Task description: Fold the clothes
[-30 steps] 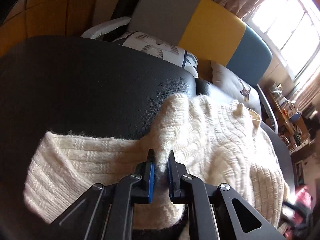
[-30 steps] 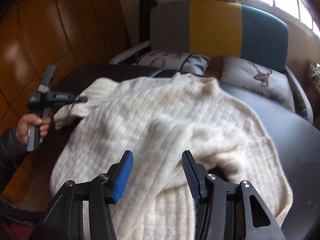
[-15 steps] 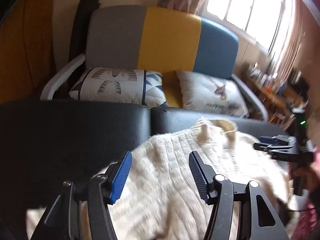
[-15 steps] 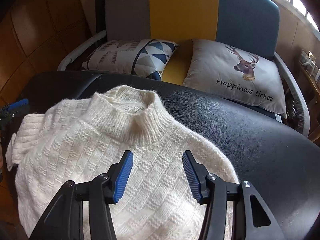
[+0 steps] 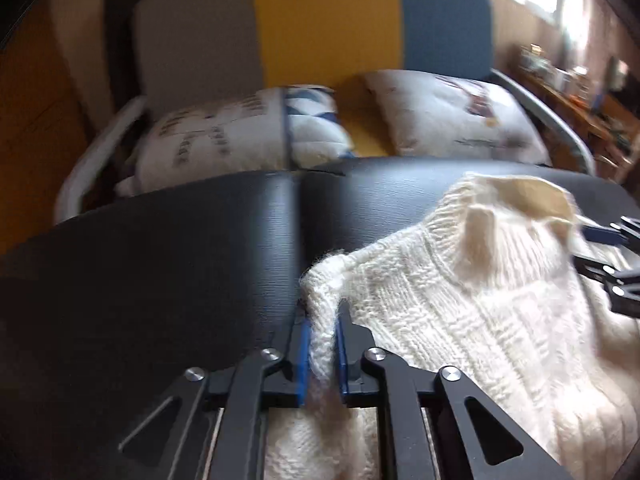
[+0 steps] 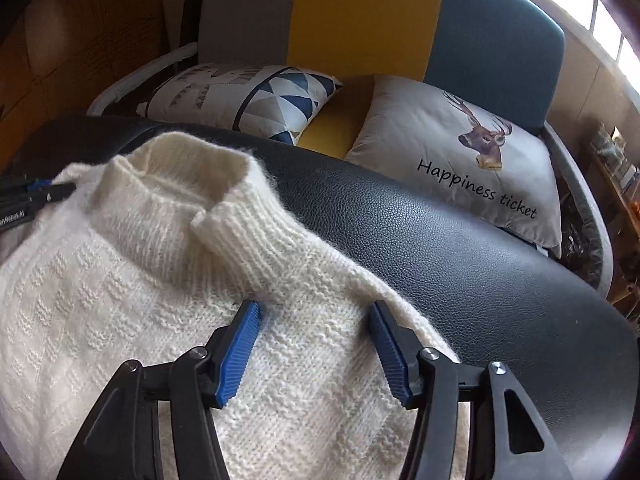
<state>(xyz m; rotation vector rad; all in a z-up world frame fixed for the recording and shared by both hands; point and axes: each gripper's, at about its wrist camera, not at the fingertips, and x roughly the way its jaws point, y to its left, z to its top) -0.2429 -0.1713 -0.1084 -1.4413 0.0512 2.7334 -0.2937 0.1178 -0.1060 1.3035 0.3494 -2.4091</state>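
Two grippers work my soft, stretchy sweater (image 6: 160, 288): left gripper (image 5: 323, 320) is closing, clamping its shoulder edge at lower centre; right gripper (image 6: 314, 316) is opening, jaws straddling the knit.

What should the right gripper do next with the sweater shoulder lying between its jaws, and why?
Probably close on the knit. The left gripper already pinches a fold at the cream sweater's left shoulder, while the right gripper straddles the other shoulder beside the collar, jaws opening, pads not pressing. With both shoulders gripped, the sweater could be lifted evenly off the black surface for folding.
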